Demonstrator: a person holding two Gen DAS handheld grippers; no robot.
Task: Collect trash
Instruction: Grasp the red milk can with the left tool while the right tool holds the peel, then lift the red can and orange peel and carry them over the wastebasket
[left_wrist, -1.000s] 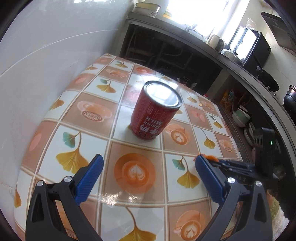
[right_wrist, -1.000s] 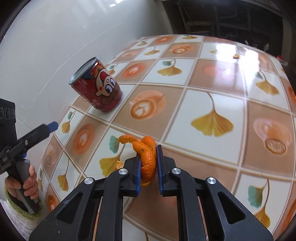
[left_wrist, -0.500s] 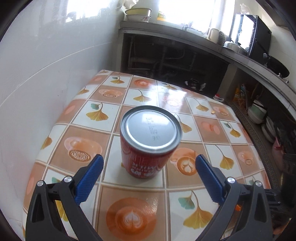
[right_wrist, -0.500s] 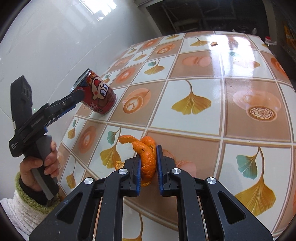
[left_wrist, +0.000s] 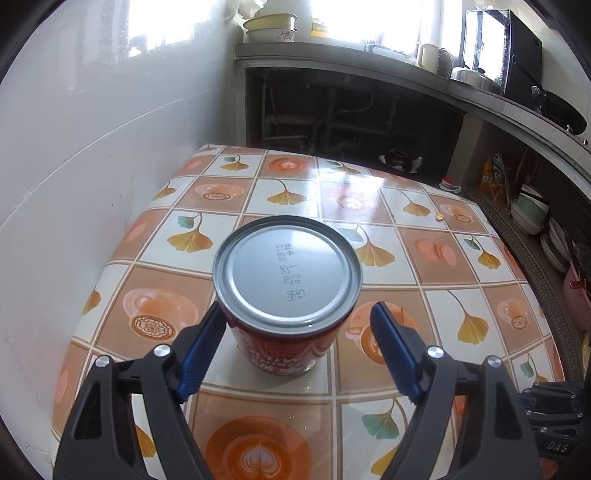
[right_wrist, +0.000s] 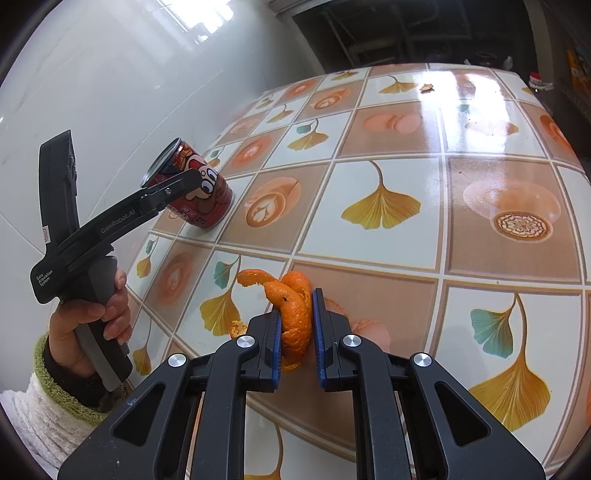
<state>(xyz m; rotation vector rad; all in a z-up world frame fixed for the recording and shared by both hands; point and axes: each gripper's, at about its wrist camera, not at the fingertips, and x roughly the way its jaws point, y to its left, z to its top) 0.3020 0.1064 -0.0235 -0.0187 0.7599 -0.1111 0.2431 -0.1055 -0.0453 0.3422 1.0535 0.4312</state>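
Observation:
A red drink can (left_wrist: 284, 354) with a grey metal top stands upright on the tiled table (left_wrist: 369, 199). My left gripper (left_wrist: 295, 310) straddles it and its jaws are closing. The left pad (left_wrist: 201, 347) is at the can's side, and the right pad (left_wrist: 391, 350) still shows a gap. The right wrist view shows the same can (right_wrist: 210, 203) by the wall, with the left gripper (right_wrist: 184, 181) reaching around it. My right gripper (right_wrist: 297, 306) is shut on a curled orange peel (right_wrist: 291, 321), held just above the table.
A small peel scrap (right_wrist: 427, 87) lies far across the table, and another bit (right_wrist: 236, 326) sits beside the held peel. A white wall (left_wrist: 92, 129) borders the table's left side. A hand (right_wrist: 92, 317) in a white and green sleeve holds the left gripper. Dark counter shelves (left_wrist: 351, 110) stand beyond.
The left gripper moved forward over the can, which now sits between its fingers, and the fingers have come closer together. The right gripper kept the peel and stayed about where it was.

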